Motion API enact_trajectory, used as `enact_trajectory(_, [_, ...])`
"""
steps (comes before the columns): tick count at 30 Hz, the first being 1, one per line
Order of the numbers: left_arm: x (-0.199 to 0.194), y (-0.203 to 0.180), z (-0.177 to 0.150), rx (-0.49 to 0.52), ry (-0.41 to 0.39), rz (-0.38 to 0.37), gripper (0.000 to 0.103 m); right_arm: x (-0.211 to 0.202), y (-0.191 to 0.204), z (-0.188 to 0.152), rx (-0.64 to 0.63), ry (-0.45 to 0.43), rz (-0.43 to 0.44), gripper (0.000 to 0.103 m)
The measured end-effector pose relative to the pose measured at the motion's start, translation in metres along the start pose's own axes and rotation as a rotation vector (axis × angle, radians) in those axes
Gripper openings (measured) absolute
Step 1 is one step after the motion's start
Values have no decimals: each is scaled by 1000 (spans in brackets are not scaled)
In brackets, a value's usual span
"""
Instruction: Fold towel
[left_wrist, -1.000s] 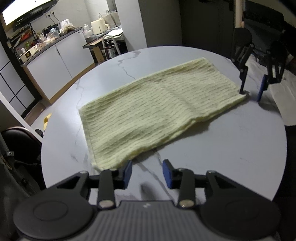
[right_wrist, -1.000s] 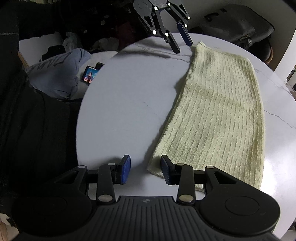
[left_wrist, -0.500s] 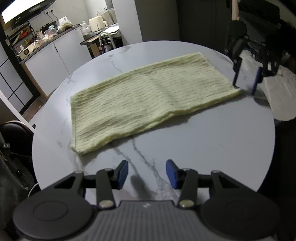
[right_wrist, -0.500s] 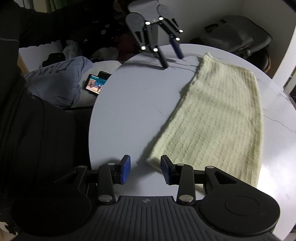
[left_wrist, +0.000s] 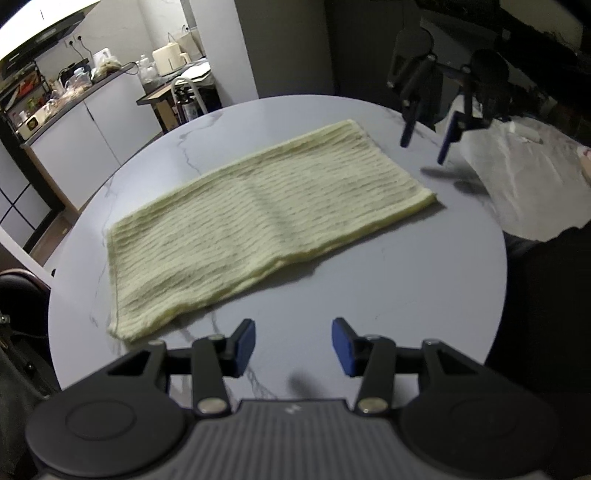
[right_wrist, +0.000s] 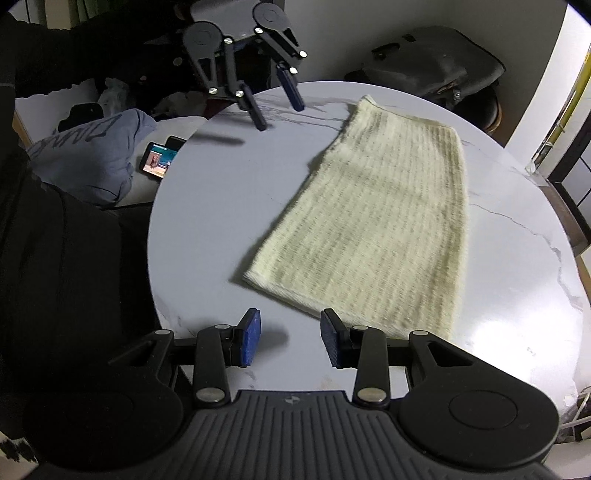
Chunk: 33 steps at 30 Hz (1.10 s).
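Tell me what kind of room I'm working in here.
Most likely a home kitchen-dining area. A round marble-look table holds the towel, and behind it stands a counter with white cabinets, crowded with jars and small appliances.

Bare table (left_wrist: 369, 295) surrounds the flat towel (left_wrist: 258, 221); nothing else stands on it.

towel (left_wrist: 258, 229): flat on the round table (left_wrist: 369, 302), folded into a long strip.
left gripper (left_wrist: 293, 345): over bare tabletop, near one short end of the towel, apart from it.
right gripper (right_wrist: 290, 341): near the opposite short end.
phone (right_wrist: 159, 162): beside the table, below its edge.
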<state>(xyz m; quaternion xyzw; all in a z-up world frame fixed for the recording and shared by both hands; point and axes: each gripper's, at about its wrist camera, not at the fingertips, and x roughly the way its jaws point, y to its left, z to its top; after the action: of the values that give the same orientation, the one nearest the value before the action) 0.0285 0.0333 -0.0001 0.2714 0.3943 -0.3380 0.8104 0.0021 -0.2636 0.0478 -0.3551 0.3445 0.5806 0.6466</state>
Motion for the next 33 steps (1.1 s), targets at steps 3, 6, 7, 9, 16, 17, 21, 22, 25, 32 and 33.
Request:
enact_trajectory(3, [-2,-4,5,-2,2,4,49,-5,-6,-5,-6,-9,-8,40])
enact_trajectory(6, [-6,-10,12,-6,-2,12,49,-10,-17,-11,-12,-19,-21,40])
enact_trajectory(7, [-7,-11,15,-9,-2,15,49,-11,-21,-14,-15,-21,-26,40])
enact_trajectory(9, [-7,-14,19,-13,2,22,49,-14,-28,-19,-23,-25,-36,40])
enact_trajectory(16, [-4,-29,34,-27,15,28,50,-20,-49,-32,-35,-32,-47,40])
enact_trajectory(17, [-3,-30,35,-26,20,29,50,-20,-54,-34,-26,-39,-45,40])
enact_trajectory(21, [0,-35,40,-32,33,34,51,-21,-65,-38,-22,-58,-47,40])
enact_trajectory(22, [0,-36,41,-36,32,36,51,-21,-67,-38,-30,-62,-49,40])
enact_trajectory(25, [2,-37,42,-48,23,33,52,-21,-71,-37,-47,-71,-51,40])
enact_trajectory(32, [11,-43,47,-48,41,13,54,-14,-84,-32,-74,-83,-22,40])
enact_trajectory(33, [12,-43,47,-50,44,12,54,-12,-88,-32,-64,-91,-6,40])
